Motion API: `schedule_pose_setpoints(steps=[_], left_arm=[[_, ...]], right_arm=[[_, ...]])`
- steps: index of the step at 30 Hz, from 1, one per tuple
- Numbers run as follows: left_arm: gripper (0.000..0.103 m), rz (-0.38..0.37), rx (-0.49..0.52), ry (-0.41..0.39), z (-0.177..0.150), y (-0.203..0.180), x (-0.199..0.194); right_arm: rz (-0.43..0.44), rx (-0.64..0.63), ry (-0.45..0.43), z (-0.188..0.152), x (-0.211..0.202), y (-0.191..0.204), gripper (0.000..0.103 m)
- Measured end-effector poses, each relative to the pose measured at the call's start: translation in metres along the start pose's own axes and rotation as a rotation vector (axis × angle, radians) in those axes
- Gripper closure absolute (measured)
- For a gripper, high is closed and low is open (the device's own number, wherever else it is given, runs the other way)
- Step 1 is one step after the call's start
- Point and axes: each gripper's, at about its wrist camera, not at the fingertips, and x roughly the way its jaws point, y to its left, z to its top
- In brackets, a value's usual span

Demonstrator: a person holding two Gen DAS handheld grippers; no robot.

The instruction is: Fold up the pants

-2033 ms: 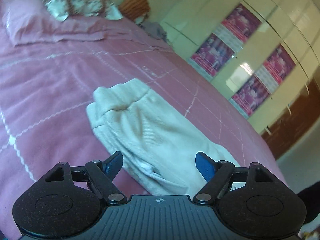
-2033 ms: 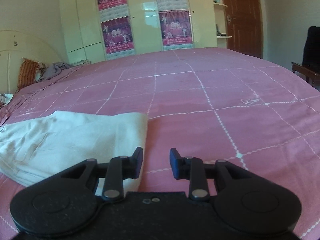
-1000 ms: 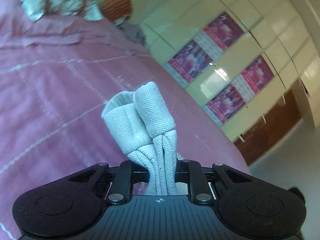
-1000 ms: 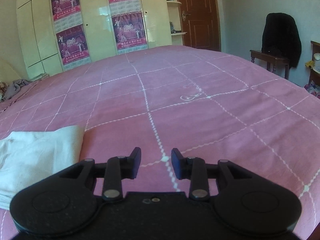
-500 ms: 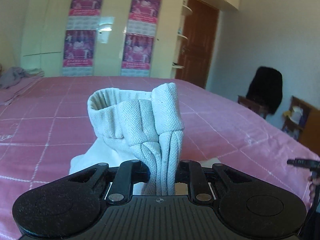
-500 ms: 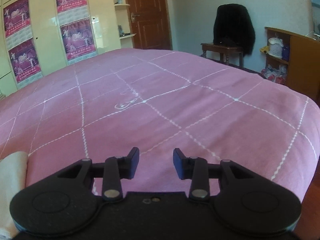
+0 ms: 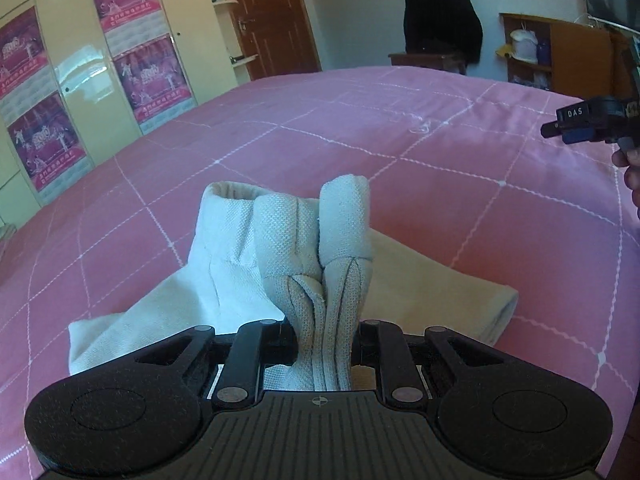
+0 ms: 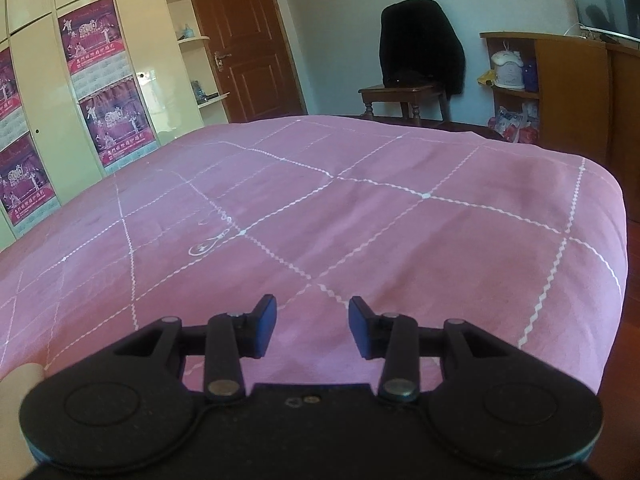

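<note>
The left gripper (image 7: pixel 325 344) is clamped tight on a bunched end of the cream-white woven cotton pants (image 7: pixel 280 248), with several thick layers, apparently the waistband, pinched between its jaws and standing up above them. The rest of the garment trails down onto the pink quilted bedspread with white zigzag grid lines (image 7: pixel 440 152), one part lying flat to the right of the gripper and another to the left. The right gripper (image 8: pixel 312 326) holds nothing: its blue-padded jaws stand moderately apart over bare bedspread, and only a small sliver of the pale cloth shows at the lower left edge of its view. In the left view it sits well apart at the far right. The step in hand looks like carrying the held end across to make a fold. To do it well, keep the pinch firm so no layer slips out, lift just enough that the trailing cloth drags smooth, lay the end squarely over the flat part with edges matched, and bring the free gripper in to pin or flatten the crease before letting go.
</note>
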Motion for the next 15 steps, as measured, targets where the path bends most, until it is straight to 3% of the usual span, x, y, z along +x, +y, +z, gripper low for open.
schedule_pose_setpoints(steps=[2,5,7,9,12,15], left_arm=[[0.085,-0.005,-0.006,0.009,0.001,-0.009,0.002],[0.073,-0.022,-0.028,0.018,0.001,-0.02,0.003],[0.055,-0.039,-0.044,0.006,0.002,-0.029,0.0],[0.048,-0.058,-0.059,-0.018,0.004,-0.038,-0.004],[0.044,-0.084,-0.094,-0.047,0.007,-0.05,-0.011],[0.044,-0.12,-0.195,-0.155,0.004,-0.043,-0.034]], right_arm=[[0.005,0.006,0.002,0.001,0.001,0.0,0.063],[0.01,0.017,0.007,0.002,0.003,-0.003,0.063],[0.011,0.024,0.011,0.002,0.003,-0.003,0.063],[0.011,0.025,0.01,0.001,0.003,-0.002,0.063],[0.015,0.027,0.006,0.0,0.001,-0.002,0.061],[0.014,0.03,0.005,-0.001,0.001,-0.004,0.061]])
